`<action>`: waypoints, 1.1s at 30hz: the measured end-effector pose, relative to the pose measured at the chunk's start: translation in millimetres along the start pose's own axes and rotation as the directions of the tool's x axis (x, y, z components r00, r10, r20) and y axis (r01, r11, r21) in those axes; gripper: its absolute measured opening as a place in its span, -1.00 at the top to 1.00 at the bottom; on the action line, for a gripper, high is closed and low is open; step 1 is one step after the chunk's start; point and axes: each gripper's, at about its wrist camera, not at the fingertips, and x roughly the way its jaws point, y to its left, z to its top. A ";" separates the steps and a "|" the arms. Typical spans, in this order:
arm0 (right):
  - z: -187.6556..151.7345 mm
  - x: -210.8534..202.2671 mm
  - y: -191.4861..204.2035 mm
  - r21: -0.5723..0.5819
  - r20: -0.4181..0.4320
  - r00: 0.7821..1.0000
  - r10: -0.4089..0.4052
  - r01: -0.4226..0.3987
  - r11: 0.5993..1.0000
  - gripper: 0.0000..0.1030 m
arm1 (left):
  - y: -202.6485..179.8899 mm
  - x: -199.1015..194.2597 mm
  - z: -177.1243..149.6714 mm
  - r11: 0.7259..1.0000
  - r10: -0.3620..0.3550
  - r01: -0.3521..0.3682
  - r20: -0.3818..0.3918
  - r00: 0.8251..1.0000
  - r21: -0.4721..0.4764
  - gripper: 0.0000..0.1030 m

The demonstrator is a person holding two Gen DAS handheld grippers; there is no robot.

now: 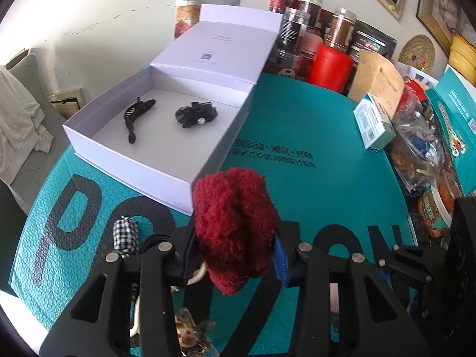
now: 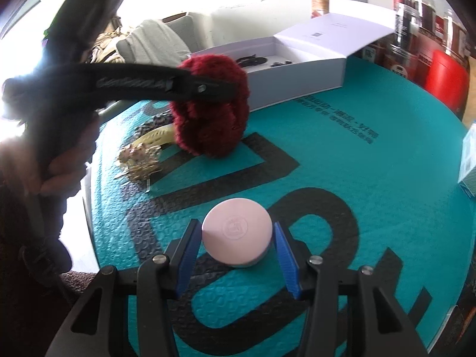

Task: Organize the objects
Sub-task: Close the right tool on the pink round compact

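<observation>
My left gripper is shut on a fluffy dark red scrunchie and holds it near the front corner of an open white box. The box holds a black claw clip and a black bow hair tie. In the right wrist view the scrunchie hangs from the left gripper just above the teal mat. My right gripper is open, its blue pads on either side of a round pink compact lying on the mat.
A checked fabric hair piece, a cream clip and a gold ornament lie on the teal mat near the left gripper. Jars, a red canister and boxes crowd the back and right side.
</observation>
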 end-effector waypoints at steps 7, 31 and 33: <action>-3.0 -8.7 -28.1 0.063 0.009 0.997 -0.079 0.078 0.995 0.02 | -28.1 -1.8 -7.5 0.996 -0.064 0.066 -0.034 0.997 0.061 0.23; -8.3 -4.2 -55.2 0.095 -0.022 0.986 -0.165 0.166 0.982 -0.02 | -29.5 56.2 -4.3 0.996 -0.075 0.079 -0.093 0.993 0.041 0.00; -9.0 -4.9 -54.1 0.088 -0.024 0.985 -0.168 0.170 0.982 -0.02 | -29.4 59.9 -3.1 0.996 -0.070 0.074 -0.088 0.994 0.041 0.00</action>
